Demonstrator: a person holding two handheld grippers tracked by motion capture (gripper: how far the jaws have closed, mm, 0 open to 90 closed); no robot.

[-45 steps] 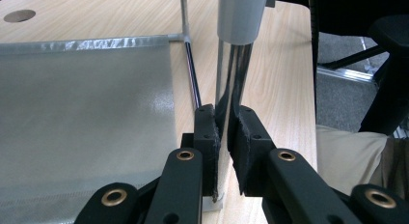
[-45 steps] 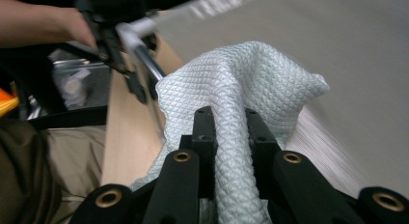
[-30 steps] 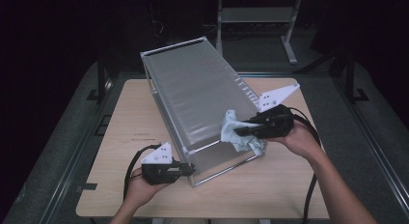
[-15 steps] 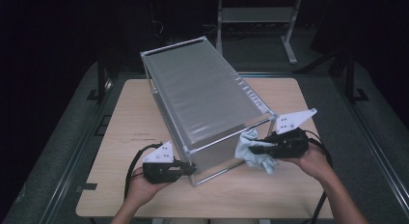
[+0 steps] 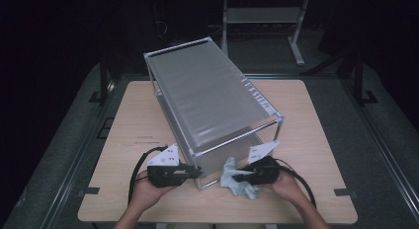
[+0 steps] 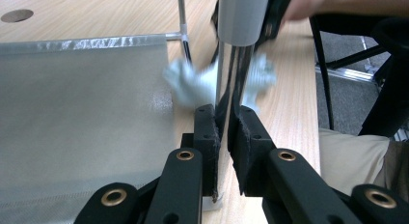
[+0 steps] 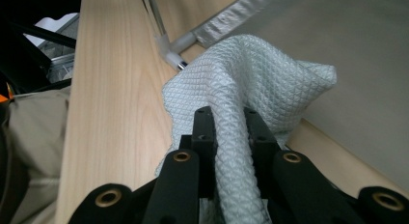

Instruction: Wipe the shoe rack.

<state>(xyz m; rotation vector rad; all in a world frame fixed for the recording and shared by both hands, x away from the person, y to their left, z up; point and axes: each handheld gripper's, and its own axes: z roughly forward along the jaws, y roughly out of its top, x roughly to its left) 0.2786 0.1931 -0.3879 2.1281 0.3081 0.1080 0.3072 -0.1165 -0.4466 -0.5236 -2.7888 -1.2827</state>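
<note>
A long metal-framed box [image 5: 207, 93] with frosted grey panels lies slantwise on the wooden table [image 5: 316, 125]. My left gripper [image 5: 196, 171] is at its near bottom corner, shut on the thin metal corner post [image 6: 221, 84]. In the left gripper view the jaws [image 6: 224, 113] pinch that post. My right gripper [image 5: 238, 178] is low beside the box's near end, shut on a pale waffle-weave cloth [image 5: 236, 182]. In the right gripper view the cloth [image 7: 251, 79] bulges up between the jaws [image 7: 226, 115] and rests against the frosted panel [image 7: 366, 60] near a white corner joint [image 7: 166, 49].
The table's near edge [image 5: 217, 220] runs just below both hands. A metal stand [image 5: 262, 14] is on the dark floor behind the table. The table has a round hole [image 6: 17, 15]. A trouser leg [image 6: 352, 159] is close under the table edge.
The right gripper has come down with the cloth from the box's upper right edge to table level at the near end. The left gripper has kept still on the corner post.
</note>
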